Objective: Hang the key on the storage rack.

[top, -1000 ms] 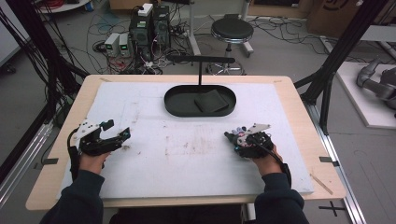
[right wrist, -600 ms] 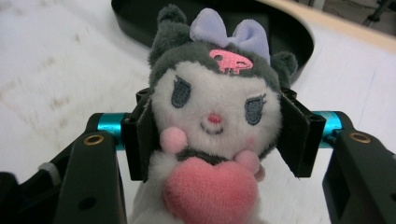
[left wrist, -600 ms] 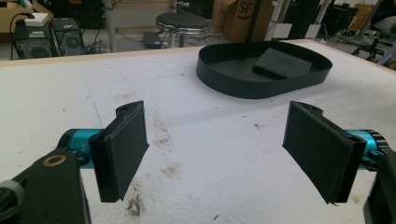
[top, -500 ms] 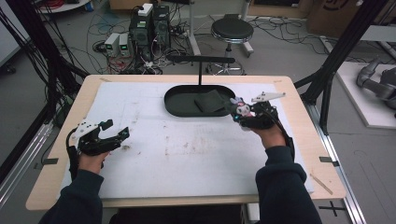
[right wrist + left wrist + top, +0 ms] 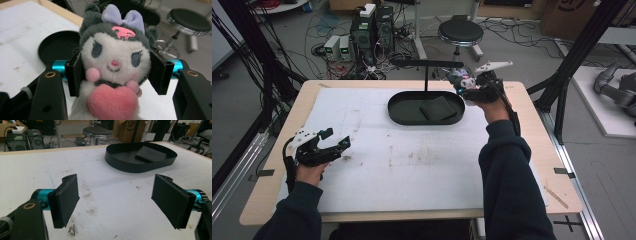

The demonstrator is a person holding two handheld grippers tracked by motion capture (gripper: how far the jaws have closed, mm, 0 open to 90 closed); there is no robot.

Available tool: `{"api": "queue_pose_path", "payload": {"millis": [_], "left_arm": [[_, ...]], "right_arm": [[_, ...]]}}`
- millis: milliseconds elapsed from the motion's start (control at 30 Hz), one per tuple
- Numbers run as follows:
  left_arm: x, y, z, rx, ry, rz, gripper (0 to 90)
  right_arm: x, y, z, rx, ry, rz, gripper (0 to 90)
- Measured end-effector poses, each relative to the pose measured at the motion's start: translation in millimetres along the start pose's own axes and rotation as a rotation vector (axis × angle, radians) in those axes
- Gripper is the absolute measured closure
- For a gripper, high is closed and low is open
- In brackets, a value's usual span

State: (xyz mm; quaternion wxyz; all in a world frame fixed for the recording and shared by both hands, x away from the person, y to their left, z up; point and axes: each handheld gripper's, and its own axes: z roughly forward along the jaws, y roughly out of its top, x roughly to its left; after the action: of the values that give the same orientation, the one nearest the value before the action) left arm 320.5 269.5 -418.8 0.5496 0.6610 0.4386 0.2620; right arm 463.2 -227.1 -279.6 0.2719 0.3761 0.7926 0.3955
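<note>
A plush toy [image 5: 115, 65] with a grey hood, lilac bow and pink heart sits between the jaws of my right gripper [image 5: 120, 72], which is shut on its sides. In the high view that right gripper [image 5: 469, 85] hangs raised over the far right end of a black oval tray [image 5: 402, 116], the plush toy [image 5: 462, 80] at its tip. A dark folded pad [image 5: 439, 107] lies inside the tray. My left gripper [image 5: 337, 144] rests low at the table's left, open. In the left gripper view its pads [image 5: 66, 200] stand wide apart with nothing between, facing the tray [image 5: 140, 166] and pad [image 5: 151, 153].
A black T-shaped stand [image 5: 427, 64] rises just behind the tray. White paper [image 5: 412, 165] covers the wooden table [image 5: 557, 165]. Beyond the far edge are a stool [image 5: 460, 32], computer boxes [image 5: 372, 25] and cables on the floor. Black frame posts [image 5: 572, 65] flank the table.
My right gripper has risen from the table's front right and travelled to the far side, above the tray's right end, with the plush toy in it. The left gripper has stayed put.
</note>
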Motion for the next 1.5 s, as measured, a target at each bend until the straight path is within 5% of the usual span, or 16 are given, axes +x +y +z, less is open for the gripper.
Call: {"api": "queue_pose_path", "payload": {"millis": [200, 433, 867, 1233, 1367, 1500], "left_arm": [[0.5, -0.4, 0.6, 0.0, -0.001, -0.003, 21.5], [1.9, -0.6, -0.1, -0.002, -0.002, -0.002, 21.5], [2.3, -0.7, -0.2, -0.004, -0.002, -0.001, 21.5], [2.1, -0.8, 0.0, -0.005, -0.001, -0.002, 21.4], [2.2, -0.9, 0.1, -0.005, -0.002, -0.003, 21.4], [2.8, -0.7, -0.6, -0.008, -0.001, -0.006, 21.4]], "right_arm": [[-7.7, 19.1, 17.4, -0.005, -0.025, 0.033, 38.8], [-9.5, 34.4, 30.5, -0.006, -0.126, 0.035, 38.9], [-21.0, 15.8, 29.3, 0.065, -0.252, 0.082, 38.8], [-12.4, -7.0, 54.1, 0.185, -0.24, 0.075, 38.9], [-7.4, -12.2, 68.5, 0.176, -0.203, 0.139, 39.0], [2.9, -12.5, 84.2, 0.166, -0.187, 0.15, 39.0]]}}
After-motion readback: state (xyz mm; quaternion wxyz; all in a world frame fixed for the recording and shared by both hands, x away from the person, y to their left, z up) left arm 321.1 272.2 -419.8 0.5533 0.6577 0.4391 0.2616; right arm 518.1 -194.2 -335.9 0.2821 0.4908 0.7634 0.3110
